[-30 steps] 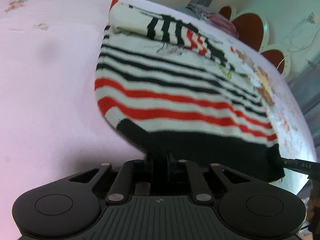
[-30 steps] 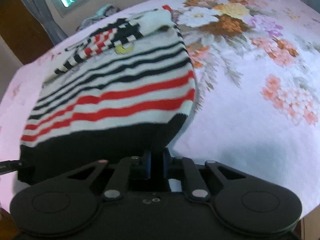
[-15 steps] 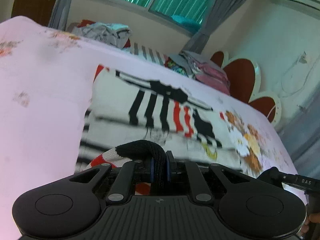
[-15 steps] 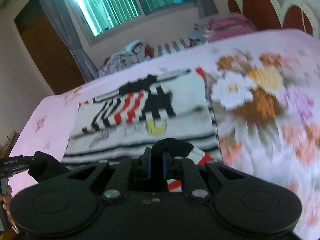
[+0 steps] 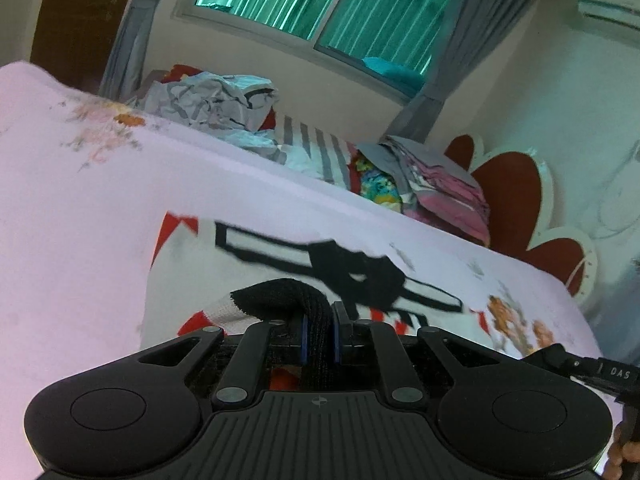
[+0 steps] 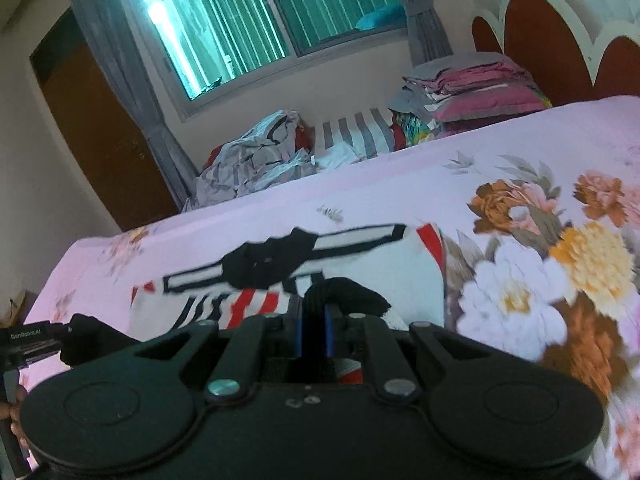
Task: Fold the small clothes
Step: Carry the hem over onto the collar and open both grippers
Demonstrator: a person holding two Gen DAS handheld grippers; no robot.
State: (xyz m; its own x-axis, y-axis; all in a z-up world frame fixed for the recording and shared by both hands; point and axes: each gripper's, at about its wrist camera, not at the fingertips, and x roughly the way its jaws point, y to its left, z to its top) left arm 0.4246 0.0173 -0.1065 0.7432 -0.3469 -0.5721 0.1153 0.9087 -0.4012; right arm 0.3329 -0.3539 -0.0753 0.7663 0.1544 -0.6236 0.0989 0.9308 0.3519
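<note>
Striped sweater (image 5: 224, 276) | on pink floral bedsheet (image 5: 80, 208) | window (image 5: 320, 4) behind | both fingers pinch its black hem

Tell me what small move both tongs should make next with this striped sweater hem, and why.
Probably carry the black hem forward and lower it near the collar: both the left tongs and right tongs grip it, lifted above the striped sweater.

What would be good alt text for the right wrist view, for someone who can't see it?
The right hand-held gripper is shut on the black hem of a striped sweater lying on a pink floral bedsheet. The left hand-held gripper shows at the left edge; piles of clothes sit under a window beyond.
</note>
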